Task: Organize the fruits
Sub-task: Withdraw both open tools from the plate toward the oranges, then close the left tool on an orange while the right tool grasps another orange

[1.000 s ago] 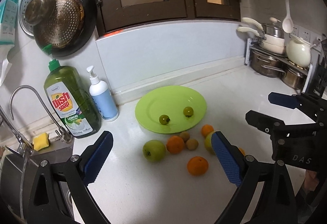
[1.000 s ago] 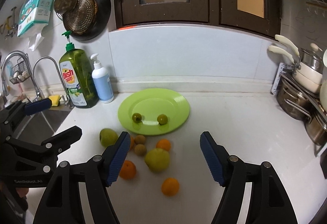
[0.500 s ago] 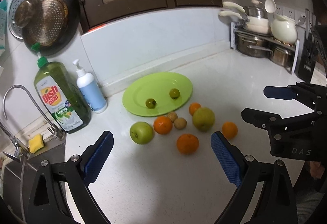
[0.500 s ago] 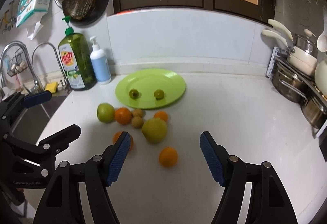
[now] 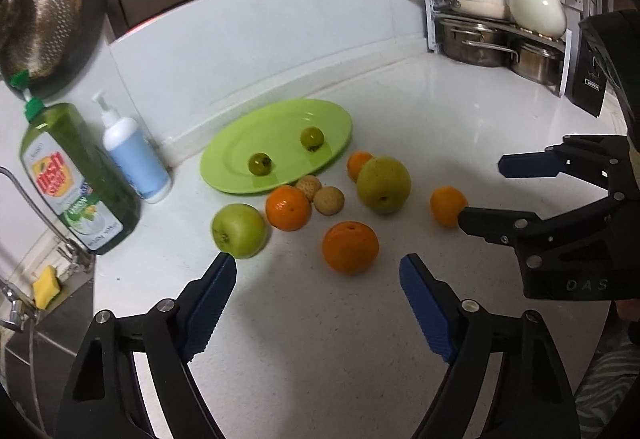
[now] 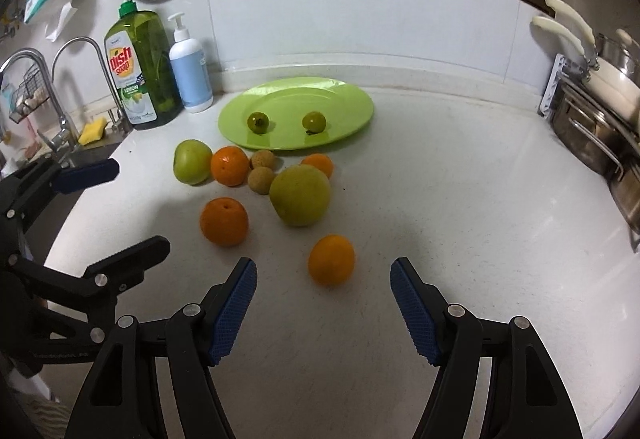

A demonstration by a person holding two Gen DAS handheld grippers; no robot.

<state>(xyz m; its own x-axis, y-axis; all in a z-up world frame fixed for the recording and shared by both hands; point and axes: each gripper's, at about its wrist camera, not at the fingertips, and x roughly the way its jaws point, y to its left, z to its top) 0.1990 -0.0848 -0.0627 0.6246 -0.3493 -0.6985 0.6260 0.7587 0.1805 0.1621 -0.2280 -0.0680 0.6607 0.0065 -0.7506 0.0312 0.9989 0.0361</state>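
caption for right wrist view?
Open right tongs near an orange; more fruit beyond, two small green fruits on the green plate.

We read "Dish soap" and "LEMON" on the label of the green dish soap bottle (image 6: pixel 138 69). We read "DAS" on the black body of the right gripper (image 5: pixel 484 191). Other print is illegible.

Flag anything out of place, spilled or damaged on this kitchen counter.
Nothing is spilled or visibly damaged. The only disorder is the task itself: the round lime-green plate holds just two small green fruits, while the oranges, green apple and other fruit lie loose on the white counter before it.
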